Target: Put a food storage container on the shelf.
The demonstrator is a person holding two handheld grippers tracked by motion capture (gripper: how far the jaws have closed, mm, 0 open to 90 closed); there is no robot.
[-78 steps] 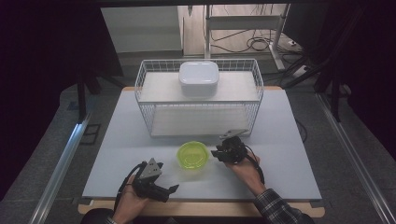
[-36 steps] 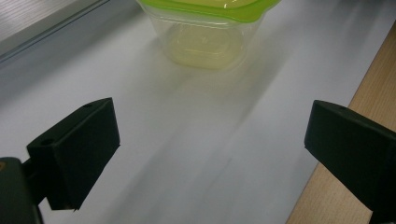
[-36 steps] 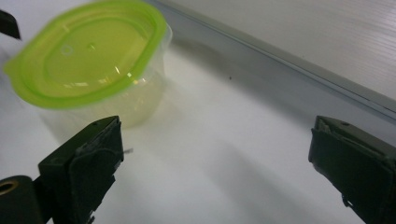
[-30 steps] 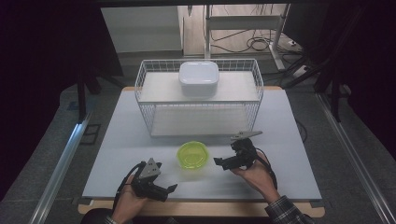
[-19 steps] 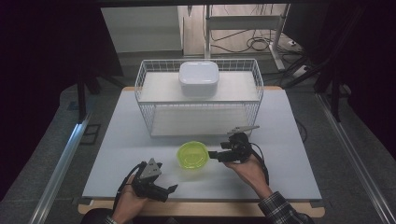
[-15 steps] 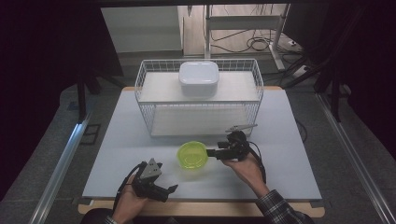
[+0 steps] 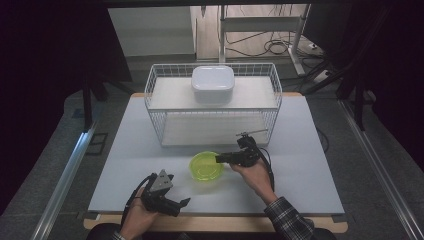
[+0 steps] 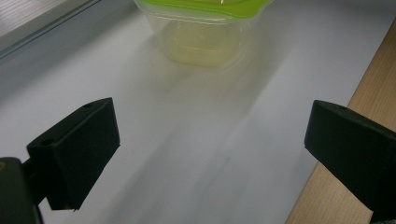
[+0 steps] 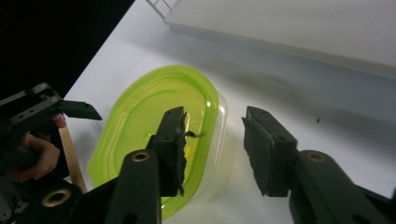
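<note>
A clear container with a green lid sits on the white table in front of the wire basket. My right gripper reaches it from the right. In the right gripper view the jaws straddle the container's near rim, one jaw over the lid and one outside the wall. My right gripper has just been closing, and a gap still shows between the outer pad and the wall. My left gripper rests near the front edge. It stands wide open, aimed at the container, with nothing between its jaws.
A white wire basket stands at the back of the table with a white lidded box on its upper shelf. The table's wooden front edge runs just beside my left gripper. Bare table lies to the left and right of the container.
My right gripper has slid left onto the container's edge and its jaws have narrowed around the rim. The left gripper and the container have stayed put.
</note>
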